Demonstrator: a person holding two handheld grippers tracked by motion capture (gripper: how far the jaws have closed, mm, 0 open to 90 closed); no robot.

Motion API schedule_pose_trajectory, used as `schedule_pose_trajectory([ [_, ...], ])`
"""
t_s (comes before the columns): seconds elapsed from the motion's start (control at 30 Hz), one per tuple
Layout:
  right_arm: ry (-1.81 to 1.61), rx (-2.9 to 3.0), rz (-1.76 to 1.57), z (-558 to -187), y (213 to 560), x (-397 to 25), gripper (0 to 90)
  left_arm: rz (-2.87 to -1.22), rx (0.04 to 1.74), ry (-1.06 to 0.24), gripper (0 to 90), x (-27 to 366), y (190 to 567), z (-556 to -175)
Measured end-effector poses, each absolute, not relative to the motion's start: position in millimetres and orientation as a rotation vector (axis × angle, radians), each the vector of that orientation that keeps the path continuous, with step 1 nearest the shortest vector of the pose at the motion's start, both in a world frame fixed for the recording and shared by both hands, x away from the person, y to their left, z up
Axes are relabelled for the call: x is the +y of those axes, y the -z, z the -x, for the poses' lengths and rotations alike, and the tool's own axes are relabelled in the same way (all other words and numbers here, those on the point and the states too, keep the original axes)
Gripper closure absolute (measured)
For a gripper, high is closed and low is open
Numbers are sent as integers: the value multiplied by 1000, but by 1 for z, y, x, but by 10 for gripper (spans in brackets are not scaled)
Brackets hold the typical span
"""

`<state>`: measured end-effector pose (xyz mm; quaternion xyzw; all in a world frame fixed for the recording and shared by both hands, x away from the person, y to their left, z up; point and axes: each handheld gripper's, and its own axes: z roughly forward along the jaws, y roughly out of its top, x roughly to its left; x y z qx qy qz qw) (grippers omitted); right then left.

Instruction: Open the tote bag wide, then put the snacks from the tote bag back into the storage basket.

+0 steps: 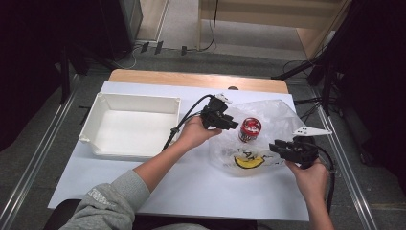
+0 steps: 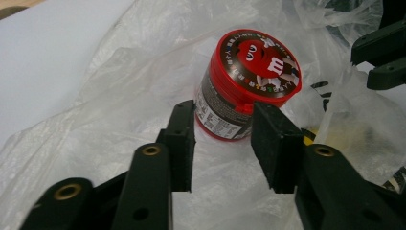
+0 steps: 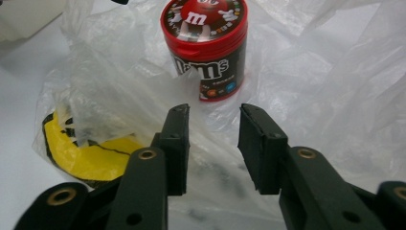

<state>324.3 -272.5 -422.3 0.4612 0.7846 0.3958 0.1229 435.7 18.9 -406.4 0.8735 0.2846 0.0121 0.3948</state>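
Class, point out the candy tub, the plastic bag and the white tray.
candy tub [image 2: 256,60], left gripper view, on its red lid.
plastic bag [image 3: 330,86], right gripper view, on its clear film.
white tray [image 1: 139,98], high view, on its far rim.

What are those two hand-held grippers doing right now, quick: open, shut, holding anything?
Left hand-held gripper: open, holding nothing, jaws just short of the red-lidded candy tub.
Right hand-held gripper: open, holding nothing, over the clear plastic bag.

Grey carpet floor [image 1: 230,60] around a wooden table [image 1: 191,78] topped with a white sheet [image 1: 201,187]. Light wood furniture [image 1: 287,19] at the back, cables [image 1: 210,45] on the floor, dark stands [image 1: 330,72] at both sides
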Motion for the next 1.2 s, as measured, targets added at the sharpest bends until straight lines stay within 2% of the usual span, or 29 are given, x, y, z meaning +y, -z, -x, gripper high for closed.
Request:
schedule_pose_trajectory([
  [0.13,-1163,2300,-1344,-315,425,-269,618,-2245,676,-35,490,17,409,-434],
  [0.27,-1164,2300,-1349,-308,427,-267,595,-2249,675,2,446,15,412,-433],
  [0.6,-1155,2311,-1330,-295,428,-262,557,-2237,622,-5,397,8,412,-433],
  [0.9,-1166,2295,-1330,-285,425,-261,541,-2225,646,12,389,8,413,-438],
  [1.2,-1166,2297,-1325,-275,425,-258,535,-2250,641,24,345,-4,411,-444],
])
